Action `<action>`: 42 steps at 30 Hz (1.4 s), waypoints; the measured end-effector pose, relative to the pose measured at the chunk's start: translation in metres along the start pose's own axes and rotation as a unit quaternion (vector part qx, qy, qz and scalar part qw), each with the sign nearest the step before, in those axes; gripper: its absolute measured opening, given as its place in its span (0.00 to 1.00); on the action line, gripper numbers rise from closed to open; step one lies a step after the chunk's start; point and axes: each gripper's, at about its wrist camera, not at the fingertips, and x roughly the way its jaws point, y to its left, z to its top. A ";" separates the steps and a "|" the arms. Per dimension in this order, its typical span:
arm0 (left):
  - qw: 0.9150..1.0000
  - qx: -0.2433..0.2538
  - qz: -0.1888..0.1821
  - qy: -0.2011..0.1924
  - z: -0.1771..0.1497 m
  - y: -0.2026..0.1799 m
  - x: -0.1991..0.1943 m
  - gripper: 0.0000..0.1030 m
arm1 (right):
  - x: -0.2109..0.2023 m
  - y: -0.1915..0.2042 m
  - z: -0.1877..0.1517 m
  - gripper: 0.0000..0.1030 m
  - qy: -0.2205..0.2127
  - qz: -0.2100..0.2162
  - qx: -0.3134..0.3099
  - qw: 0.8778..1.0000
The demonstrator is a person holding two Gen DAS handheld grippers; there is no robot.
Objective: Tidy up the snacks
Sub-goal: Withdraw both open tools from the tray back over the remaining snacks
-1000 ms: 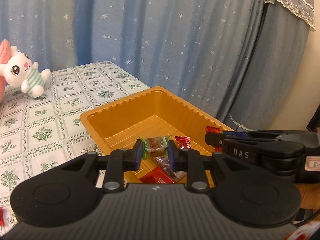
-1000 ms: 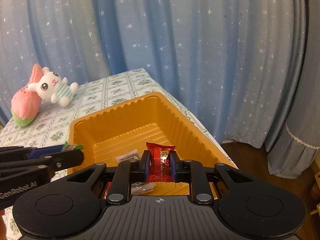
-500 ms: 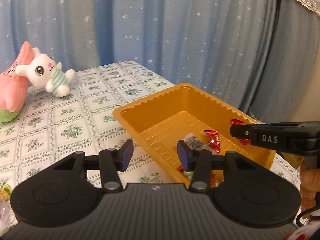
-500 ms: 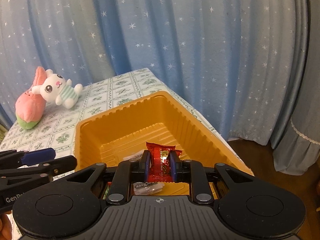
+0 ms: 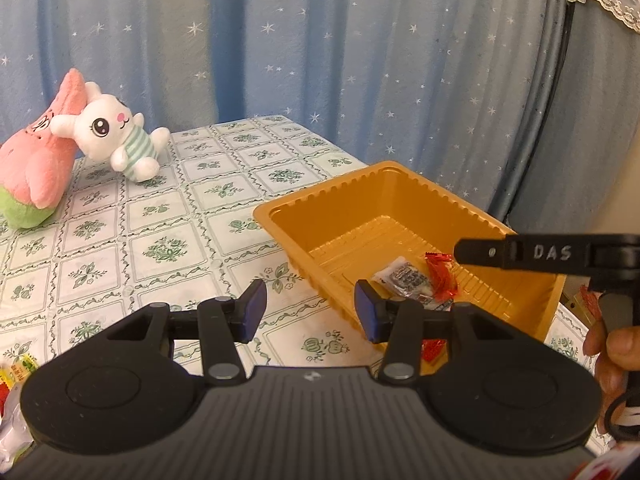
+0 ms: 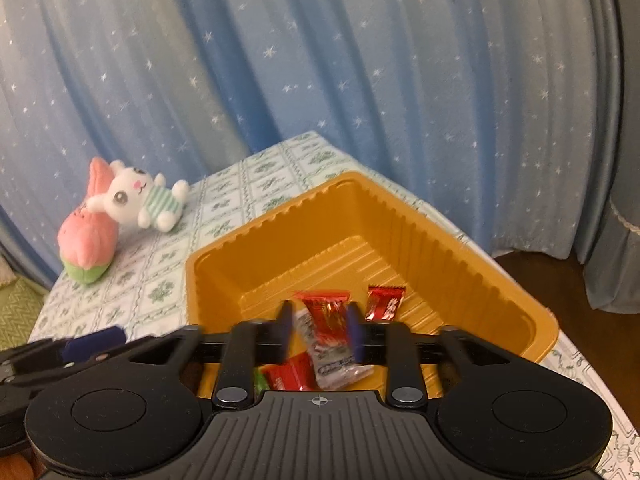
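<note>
The right gripper point(image 6: 320, 334) hangs over the near end of the orange tray point(image 6: 472, 248), its jaws having just been opening. A red snack packet point(image 6: 326, 314) shows between the blurred pads, which have parted from it; whether it touches either pad I cannot tell.

Inside the tray, at the near end, lie a silver packet point(image 6: 336, 364), another red packet point(image 6: 384, 304) by the right wall, and a red one point(image 6: 288, 376) with a bit of green beside it – all close together.

The left gripper point(image 5: 310, 310) is open and empty. It sits over the tablecloth point(image 5: 168, 220), at the tray's left wall, its right pad in front of the rim. From this view the right gripper's finger reaches across above the tray's right part, a hand point(image 5: 612, 356) on its handle.

The tray sits at the table's right edge. Two plush toys – a white bunny point(image 5: 116, 140) leaning on a pink star point(image 5: 36, 160) – lie at the far left corner. A few wrappers point(image 5: 16, 368) show at the near left edge.
</note>
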 end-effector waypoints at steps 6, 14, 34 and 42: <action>1.000 -0.001 0.000 -0.001 -0.001 0.003 -0.003 0.43 | -0.001 -0.001 0.000 0.51 -0.002 -0.008 0.003 1.000; 1.000 -0.001 0.008 -0.002 -0.006 0.009 -0.011 0.43 | 0.000 0.009 -0.003 0.51 -0.004 -0.008 -0.020 1.000; 0.998 -0.020 0.052 -0.004 -0.021 0.055 -0.043 0.44 | 0.004 0.087 -0.024 0.51 -0.020 0.046 -0.127 0.991; 0.996 -0.040 0.085 -0.003 -0.035 0.094 -0.067 0.44 | 0.007 0.121 -0.036 0.51 -0.009 0.075 -0.153 0.985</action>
